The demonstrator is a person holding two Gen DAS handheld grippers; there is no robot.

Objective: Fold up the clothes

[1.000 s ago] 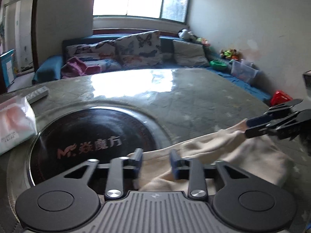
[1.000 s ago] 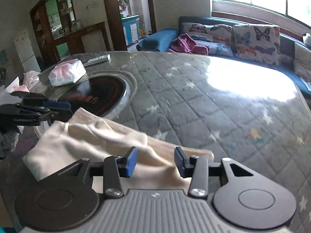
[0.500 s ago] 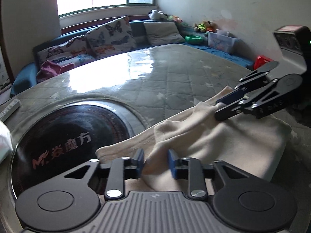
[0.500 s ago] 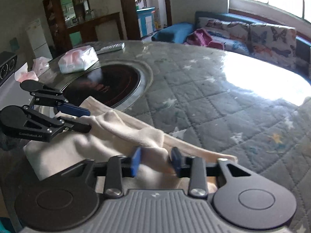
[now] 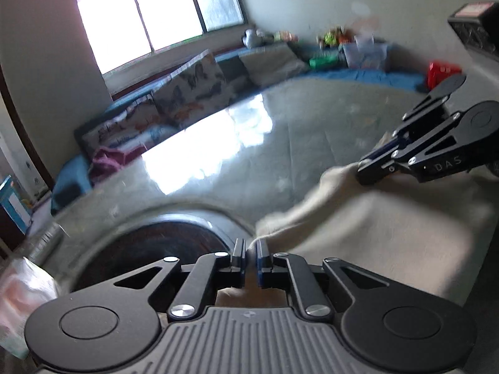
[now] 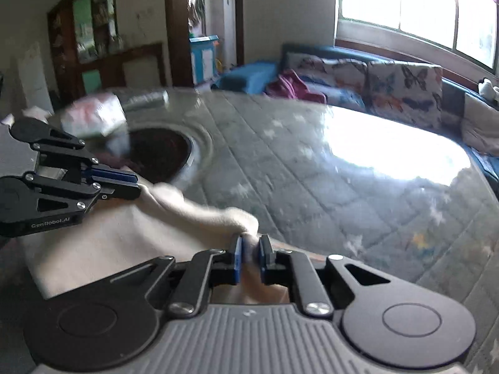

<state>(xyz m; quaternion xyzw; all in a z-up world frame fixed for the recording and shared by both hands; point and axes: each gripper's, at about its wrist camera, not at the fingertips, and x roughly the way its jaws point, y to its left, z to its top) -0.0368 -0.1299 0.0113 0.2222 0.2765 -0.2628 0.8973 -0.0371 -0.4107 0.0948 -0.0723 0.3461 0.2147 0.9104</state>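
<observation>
A glass-topped table (image 6: 343, 168) over a quilted star cover fills a sunlit living room, a sofa (image 6: 374, 68) under the window. A cream garment (image 5: 389, 218) lies at its near edge, beside a dark round inset (image 5: 156, 243). The left gripper (image 5: 250, 257) and the right gripper (image 6: 250, 258) each pinch a bunched fold of it.

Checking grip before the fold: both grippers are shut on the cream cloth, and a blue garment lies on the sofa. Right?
Not quite: the garment on the sofa is magenta, as the right wrist view shows. Both the left gripper and right gripper are shut on the cream cloth.
</observation>
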